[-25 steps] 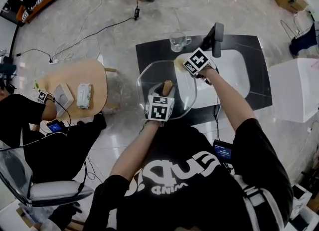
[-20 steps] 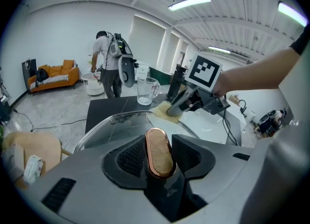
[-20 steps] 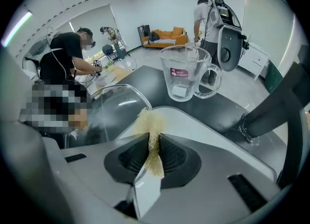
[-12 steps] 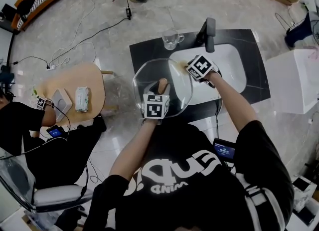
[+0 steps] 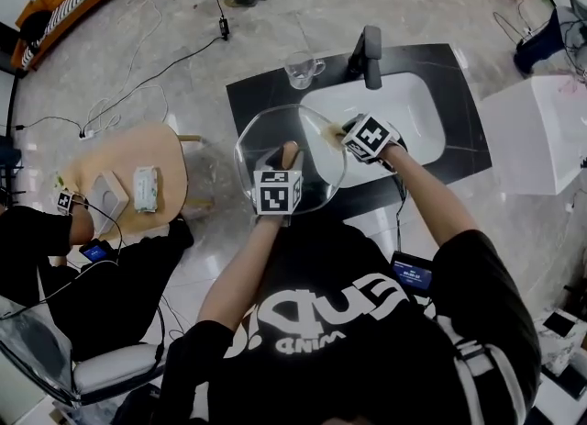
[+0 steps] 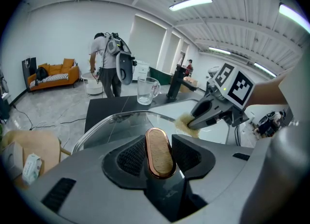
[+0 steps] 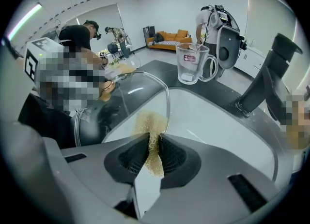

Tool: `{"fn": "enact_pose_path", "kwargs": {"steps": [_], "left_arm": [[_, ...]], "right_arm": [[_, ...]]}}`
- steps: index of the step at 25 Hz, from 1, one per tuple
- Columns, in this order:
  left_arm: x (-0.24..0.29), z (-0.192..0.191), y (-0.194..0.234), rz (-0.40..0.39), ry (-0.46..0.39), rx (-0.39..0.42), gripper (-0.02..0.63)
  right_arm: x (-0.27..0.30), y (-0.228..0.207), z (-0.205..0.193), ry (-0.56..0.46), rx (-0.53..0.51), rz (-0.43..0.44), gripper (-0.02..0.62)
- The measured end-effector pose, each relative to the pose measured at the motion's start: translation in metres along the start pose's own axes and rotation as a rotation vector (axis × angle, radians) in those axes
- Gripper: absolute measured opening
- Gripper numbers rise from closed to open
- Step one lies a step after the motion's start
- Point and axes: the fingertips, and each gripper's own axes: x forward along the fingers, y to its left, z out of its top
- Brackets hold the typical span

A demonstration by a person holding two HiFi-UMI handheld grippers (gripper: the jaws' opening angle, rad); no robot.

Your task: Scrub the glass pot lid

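Black tabletop (image 5: 463,93) surrounds a white sink (image 5: 408,111). At the sink's left edge is the glass pot lid (image 5: 268,134), its wooden handle (image 6: 155,143) clamped between the left gripper's (image 6: 159,157) jaws. The right gripper's (image 7: 154,153) jaws pinch a tan scouring pad (image 7: 149,121) that touches the lid's rim.

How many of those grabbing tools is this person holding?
2. The left tool clamps the wooden handle of the glass lid; the right tool pinches a scrub pad against that lid's rim. None seems hidden.
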Motion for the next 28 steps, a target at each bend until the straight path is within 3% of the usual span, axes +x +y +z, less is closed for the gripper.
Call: {"fn": "enact_pose_path", "kwargs": {"steps": [17,28], "left_arm": [[-0.001,0.001,0.0,-0.009,0.0,-0.009,0.181],[0.0,0.0,0.0,-0.017,-0.008,-0.019,0.181]], "right_arm": [[-0.013,0.066,-0.036,-0.021,0.083,0.048,0.046],[-0.005,0.135,-0.036,-0.033,0.082,0.142,0.046]]}}
